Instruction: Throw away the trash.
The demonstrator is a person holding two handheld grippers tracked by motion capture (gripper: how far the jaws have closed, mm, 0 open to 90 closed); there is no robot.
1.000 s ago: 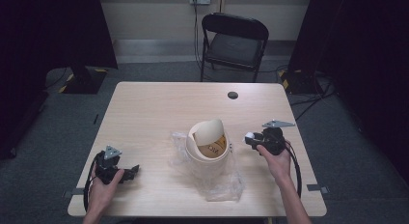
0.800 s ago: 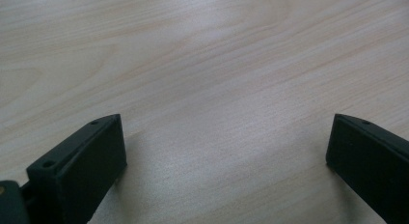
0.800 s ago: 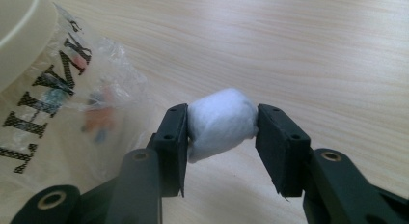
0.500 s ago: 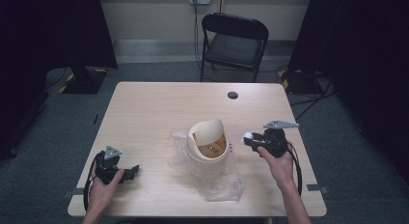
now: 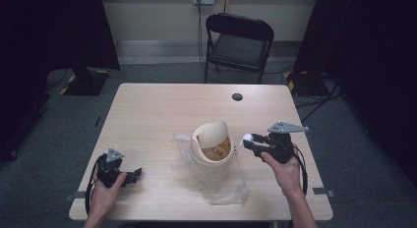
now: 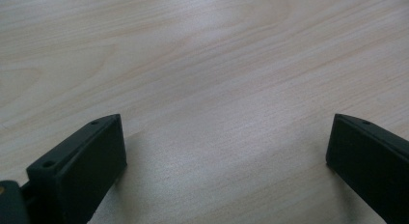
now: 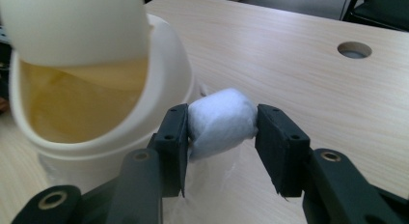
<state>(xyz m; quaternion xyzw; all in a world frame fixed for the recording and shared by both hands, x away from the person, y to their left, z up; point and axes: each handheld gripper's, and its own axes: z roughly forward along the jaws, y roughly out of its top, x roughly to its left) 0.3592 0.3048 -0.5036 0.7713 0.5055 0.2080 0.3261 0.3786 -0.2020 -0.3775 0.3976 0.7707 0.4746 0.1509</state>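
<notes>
A small cream bin (image 5: 211,148) stands mid-table on a clear plastic bag (image 5: 223,186); its swing lid (image 5: 212,131) is tilted, and the opening faces my right gripper. My right gripper (image 5: 248,141) hangs just right of the bin, above the table, shut on a white wad (image 5: 245,138). In the right gripper view the wad (image 7: 221,121) is pinched between both pads of the right gripper (image 7: 221,137), close to the bin's rim (image 7: 166,96). My left gripper (image 5: 135,174) rests on the table at the front left, its jaws wide apart over bare wood, left gripper (image 6: 226,137).
A round cable hole (image 5: 237,97) lies in the table's far right part. A black folding chair (image 5: 239,41) stands beyond the far edge. Dark curtains flank the room. Bare wood (image 5: 147,120) stretches left of the bin.
My right gripper has risen with the white wad and shifted left, closer to the bin. The left gripper has stayed put.
</notes>
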